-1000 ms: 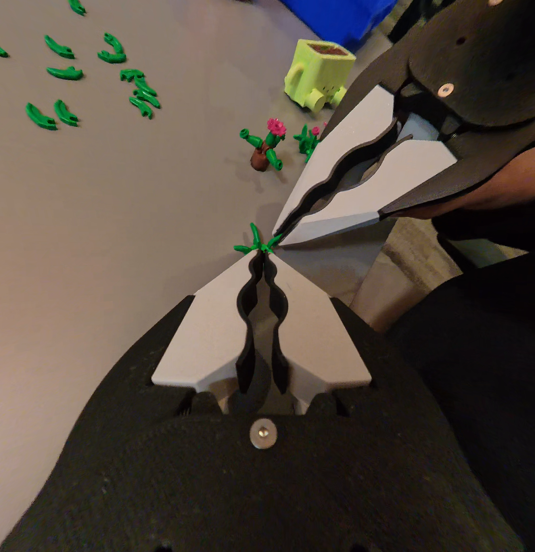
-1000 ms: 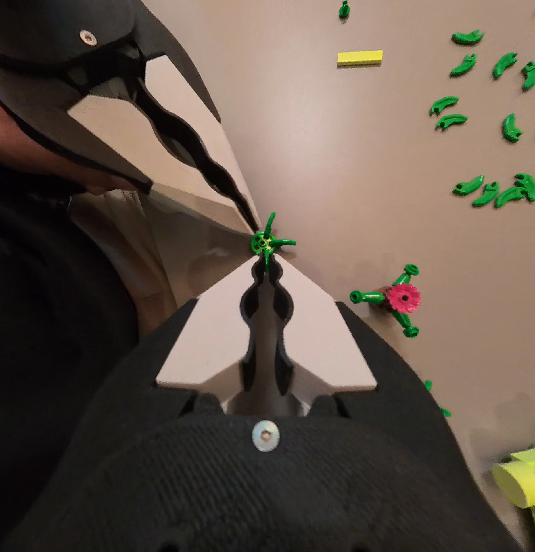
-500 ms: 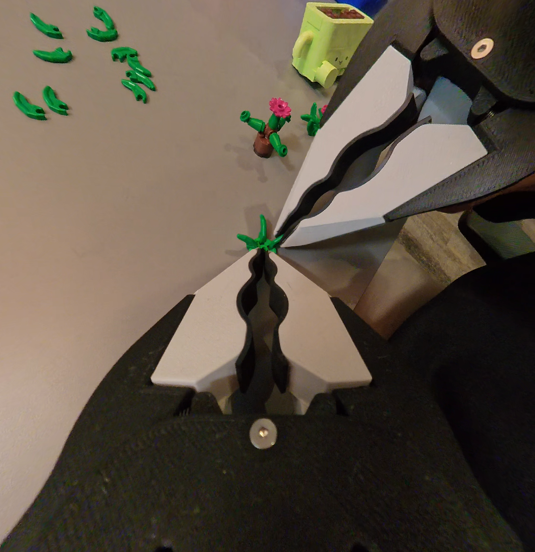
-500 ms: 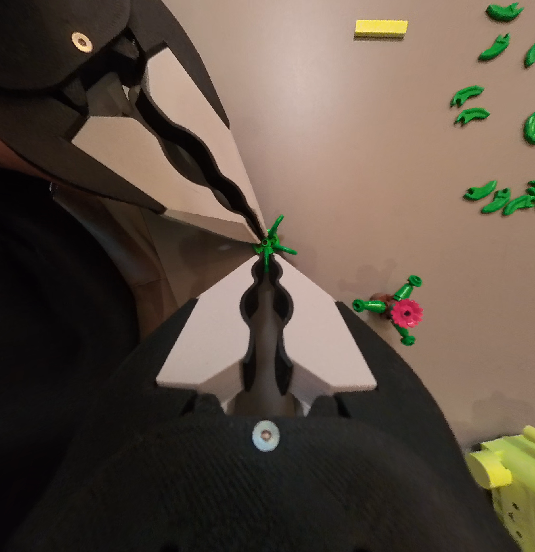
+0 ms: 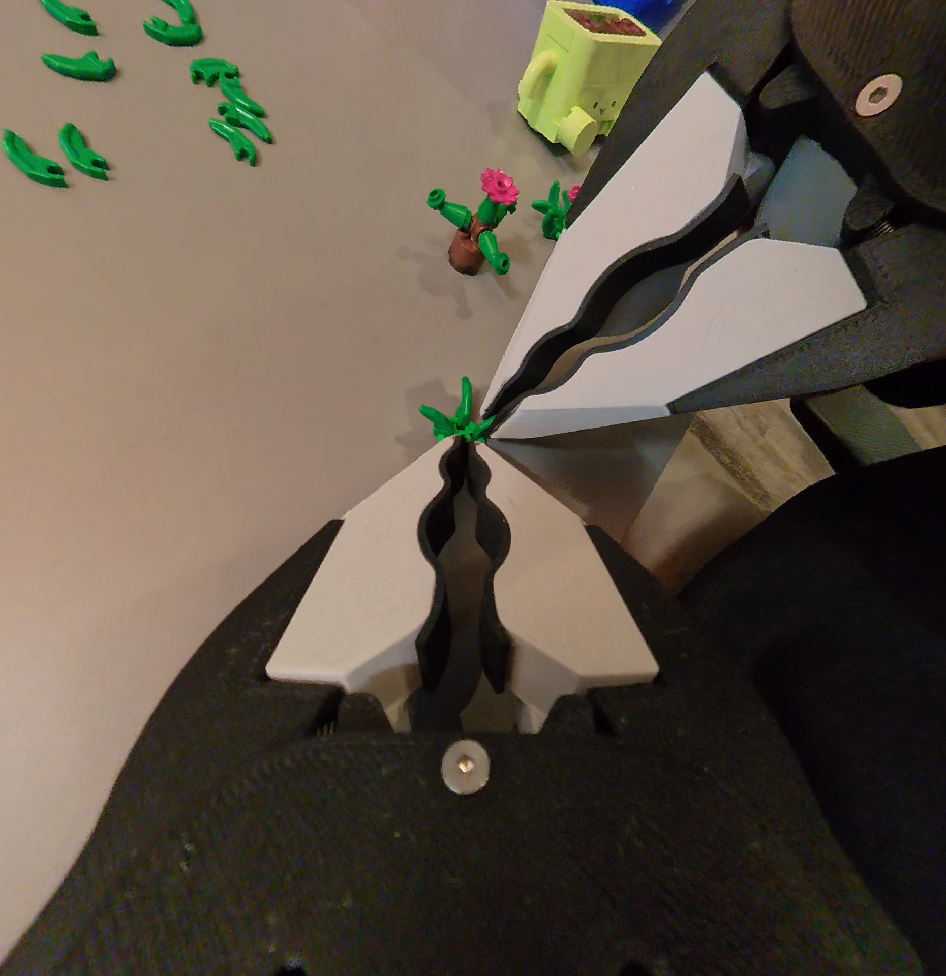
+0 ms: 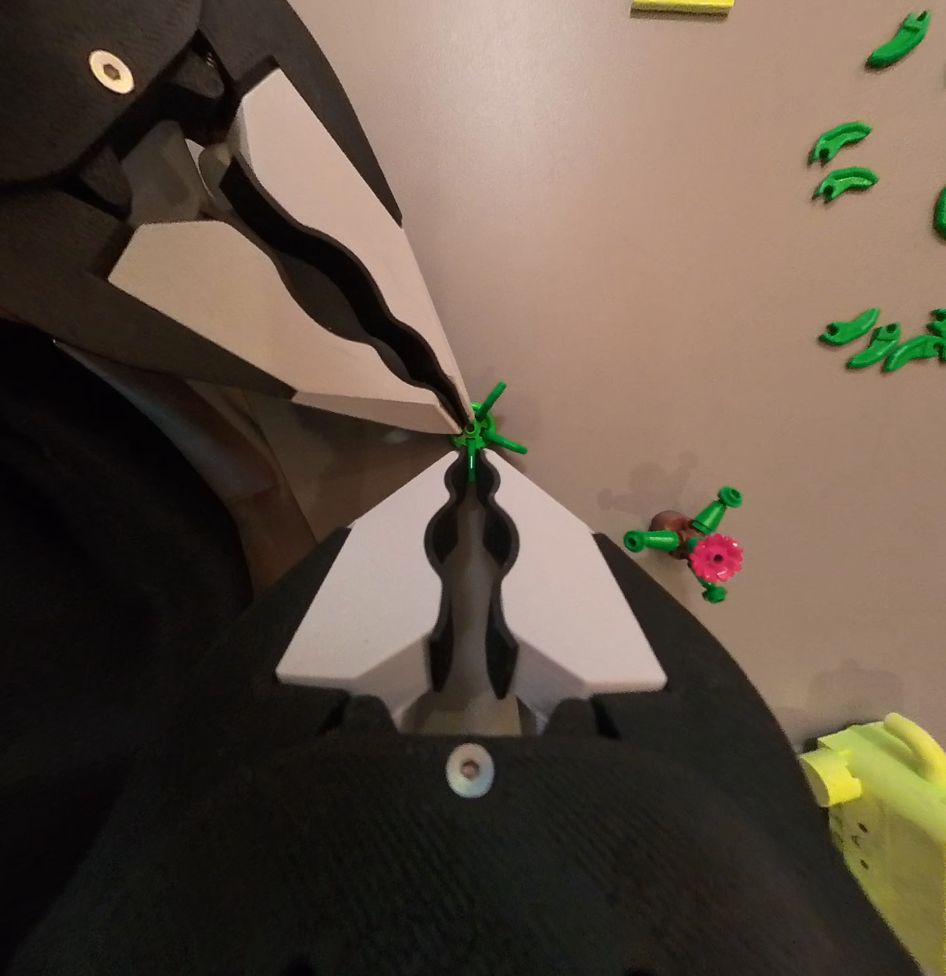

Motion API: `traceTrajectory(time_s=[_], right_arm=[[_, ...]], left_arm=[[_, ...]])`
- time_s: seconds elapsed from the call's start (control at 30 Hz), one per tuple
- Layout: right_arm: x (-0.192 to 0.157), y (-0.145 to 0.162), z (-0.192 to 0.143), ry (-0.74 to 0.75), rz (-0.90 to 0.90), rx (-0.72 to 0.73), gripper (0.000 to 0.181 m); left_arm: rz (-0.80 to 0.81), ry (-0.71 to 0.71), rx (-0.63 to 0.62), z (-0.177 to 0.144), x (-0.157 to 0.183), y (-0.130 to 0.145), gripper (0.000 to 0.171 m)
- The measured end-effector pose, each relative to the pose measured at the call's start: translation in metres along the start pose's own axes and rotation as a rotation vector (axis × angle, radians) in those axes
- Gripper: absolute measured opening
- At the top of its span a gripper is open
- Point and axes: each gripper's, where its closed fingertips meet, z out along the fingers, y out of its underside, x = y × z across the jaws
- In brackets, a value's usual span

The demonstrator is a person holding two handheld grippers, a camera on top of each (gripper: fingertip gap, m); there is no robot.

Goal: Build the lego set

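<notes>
Grippers, left [image 5: 464,441] and right [image 6: 471,465], both pinched small green spiky plastic leaf-stem [image 5: 456,414]; alignment wanted steady, gentle pressure.

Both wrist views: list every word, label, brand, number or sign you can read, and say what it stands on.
None: neither view shows any readable writing.
The lime-green lego pot bears only a small drawn face, no letters.
The yellow lego bar, the loose green leaf pieces and the pink flower sprig are plain.
</notes>
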Motion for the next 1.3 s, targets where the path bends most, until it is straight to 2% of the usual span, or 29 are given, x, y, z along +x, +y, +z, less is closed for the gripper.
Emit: traceTrajectory(time_s=[0.47,0.63,0.97,1.1,1.2,1.3], right_arm=[[-0.001,0.008,0.006,0.019,0.058,-0.147,0.0],[0.0,0.009,0.006,0.024,0.073,-0.137,0.0],[-0.002,0.009,0.005,0.054,0.048,0.015,0.001],[-0.007,0.008,-0.001,0.062,-0.007,0.083,0.015],[-0.006,0.005,-0.013,0.124,-0.059,0.169,0.017],[-0.001,0.001,-0.027,0.186,-0.075,0.315,0.017]], left_arm=[[-0.03,0.01,-0.004,0.0,0.0,0.001,0.002],[-0.037,0.019,-0.004,0.0,0.0,0.002,0.002],[-0.024,0.045,0.014,-0.002,0.003,0.0,0.0],[-0.036,0.083,0.038,-0.005,0.006,-0.002,0.003],[-0.04,0.125,0.08,-0.011,0.01,-0.006,0.003],[-0.074,0.168,0.152,-0.019,0.01,-0.015,0.002]])
